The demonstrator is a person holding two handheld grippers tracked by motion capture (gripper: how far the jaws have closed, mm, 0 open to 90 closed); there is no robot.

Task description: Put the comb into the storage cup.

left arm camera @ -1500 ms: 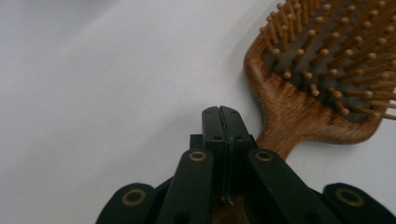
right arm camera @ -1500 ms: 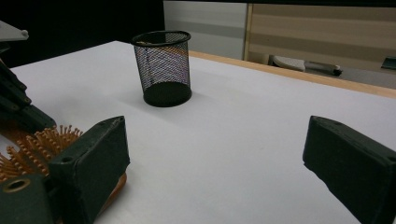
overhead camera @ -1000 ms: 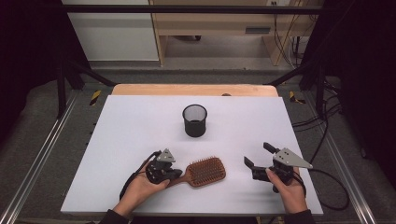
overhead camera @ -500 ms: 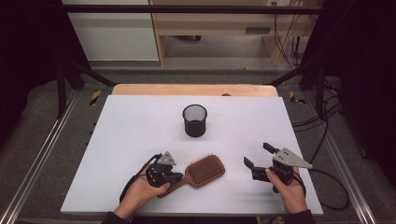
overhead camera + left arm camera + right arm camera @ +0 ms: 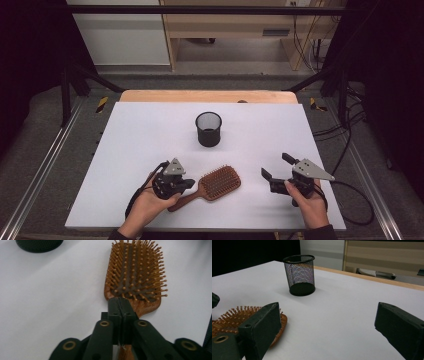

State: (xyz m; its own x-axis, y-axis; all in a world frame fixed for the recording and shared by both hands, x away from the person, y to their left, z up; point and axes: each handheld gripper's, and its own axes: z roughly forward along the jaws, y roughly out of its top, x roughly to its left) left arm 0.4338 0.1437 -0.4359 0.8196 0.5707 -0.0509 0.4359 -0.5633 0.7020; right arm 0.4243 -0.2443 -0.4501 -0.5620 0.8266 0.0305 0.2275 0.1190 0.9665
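A wooden paddle hairbrush (image 5: 220, 182) lies bristles up at the near middle of the white table (image 5: 150, 135), its handle slanting toward the near left. My left gripper (image 5: 191, 185) is shut on the brush where handle meets head; in the left gripper view the jaws (image 5: 120, 303) meet over the neck, below the bristled head (image 5: 136, 272). My right gripper (image 5: 276, 166) is held open to the right of the brush, with nothing between its jaws (image 5: 329, 325). The brush head (image 5: 229, 318) shows beside its left jaw.
A black mesh cup (image 5: 208, 128) stands upright at the table's centre, beyond the brush; it also appears as the mesh cup (image 5: 299, 275) ahead of the right gripper. A wooden strip (image 5: 210, 96) edges the table's far side. Cables (image 5: 350, 200) trail off the right edge.
The brush has turned a little, so its handle now slants more toward the near left in the left gripper. The right gripper has stayed where it was.
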